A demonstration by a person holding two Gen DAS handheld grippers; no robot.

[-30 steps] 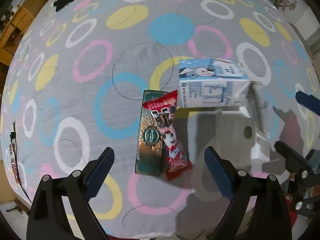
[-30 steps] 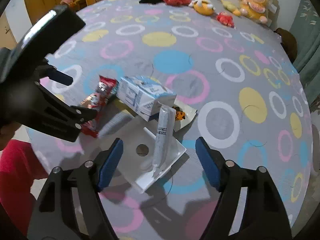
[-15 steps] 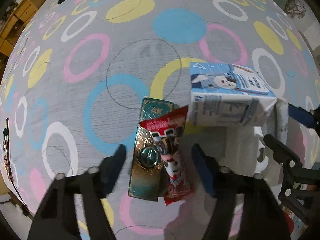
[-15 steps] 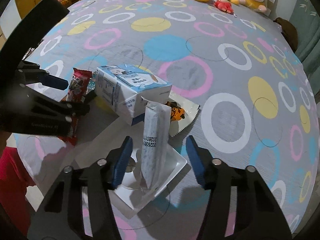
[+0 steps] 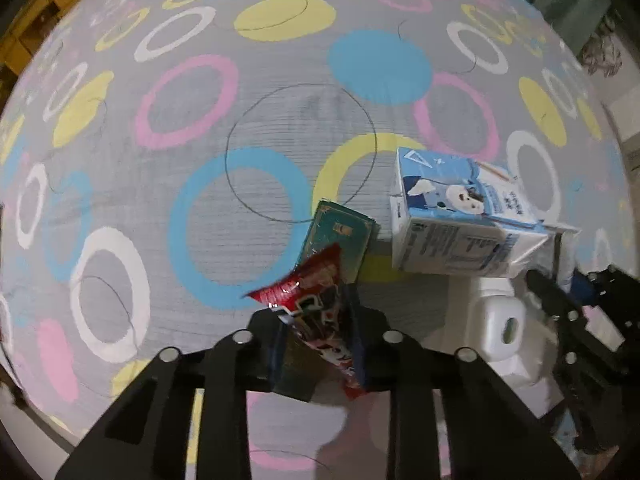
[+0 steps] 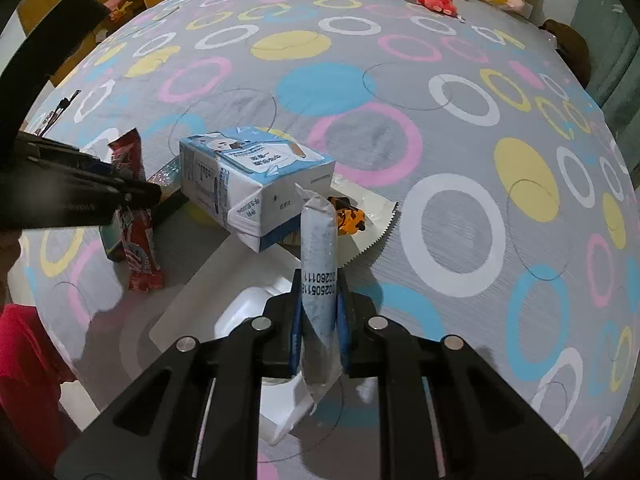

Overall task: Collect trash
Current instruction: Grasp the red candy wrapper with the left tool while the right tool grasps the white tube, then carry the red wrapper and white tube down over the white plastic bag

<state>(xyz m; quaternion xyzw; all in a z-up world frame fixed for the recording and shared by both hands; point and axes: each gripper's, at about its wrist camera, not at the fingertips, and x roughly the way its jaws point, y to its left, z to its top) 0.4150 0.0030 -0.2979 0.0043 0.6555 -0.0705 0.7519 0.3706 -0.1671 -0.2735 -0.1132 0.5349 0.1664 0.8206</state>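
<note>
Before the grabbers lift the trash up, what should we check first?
1. Left gripper shut on the red wrapper: ok.
2. It holds only the wrapper: cannot tell; the green box lies right under it.
3. Right gripper shut on the gray packet: ok.
4. Packet free of the white tray: cannot tell.
5. Milk carton not touched by either gripper: ok.
6. A bin to drop things in: cannot tell, none in view.
</note>
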